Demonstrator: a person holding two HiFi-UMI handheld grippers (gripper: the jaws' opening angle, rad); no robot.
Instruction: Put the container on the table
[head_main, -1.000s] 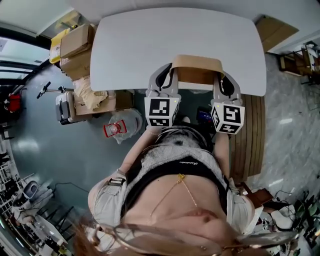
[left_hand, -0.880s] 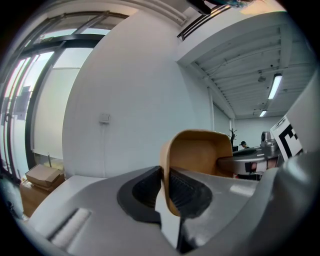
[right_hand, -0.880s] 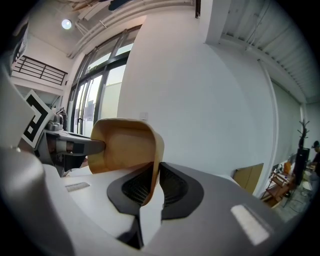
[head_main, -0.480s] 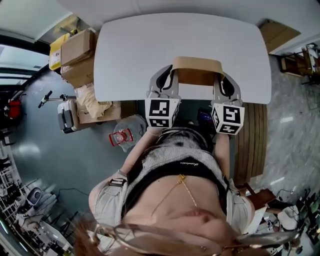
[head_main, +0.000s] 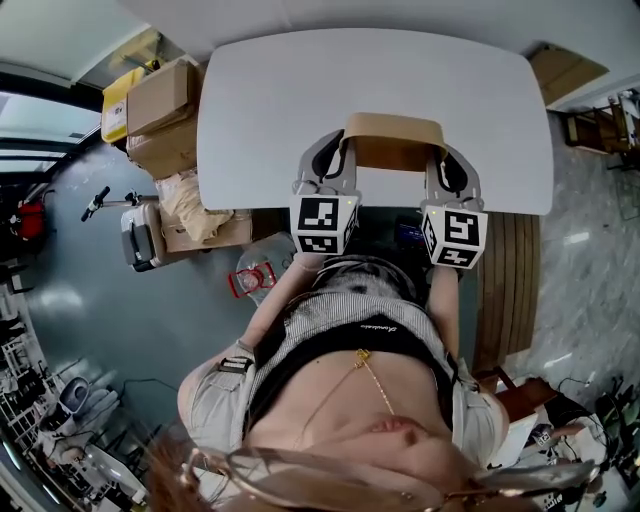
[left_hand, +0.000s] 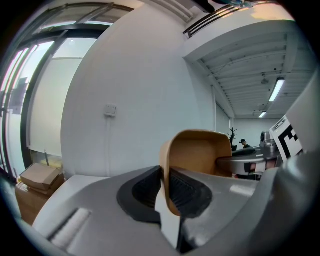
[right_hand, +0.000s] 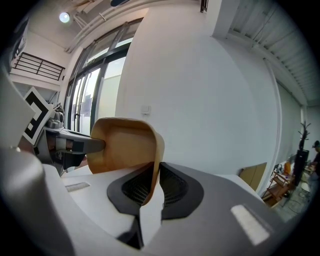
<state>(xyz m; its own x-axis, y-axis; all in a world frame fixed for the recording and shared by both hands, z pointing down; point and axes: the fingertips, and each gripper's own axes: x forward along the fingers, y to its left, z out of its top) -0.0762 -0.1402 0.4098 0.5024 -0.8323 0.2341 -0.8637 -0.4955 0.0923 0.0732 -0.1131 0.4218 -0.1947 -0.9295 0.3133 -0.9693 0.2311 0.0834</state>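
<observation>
A tan, rounded-corner container hangs over the near edge of the white table, gripped at both ends. My left gripper is shut on its left rim, and my right gripper is shut on its right rim. In the left gripper view the container stands on edge with its wall pinched between the black pads of my left gripper. From the right gripper view, the container has its rim clamped by my right gripper. I cannot tell whether it touches the table.
Cardboard boxes are stacked on the floor left of the table, above a grey case. A clear plastic jug with a red handle lies near my left side. Wooden slats run along the right.
The table has slid a little nearer and lower in the head view, so the container sits further over its edge. Both grippers keep their hold.
</observation>
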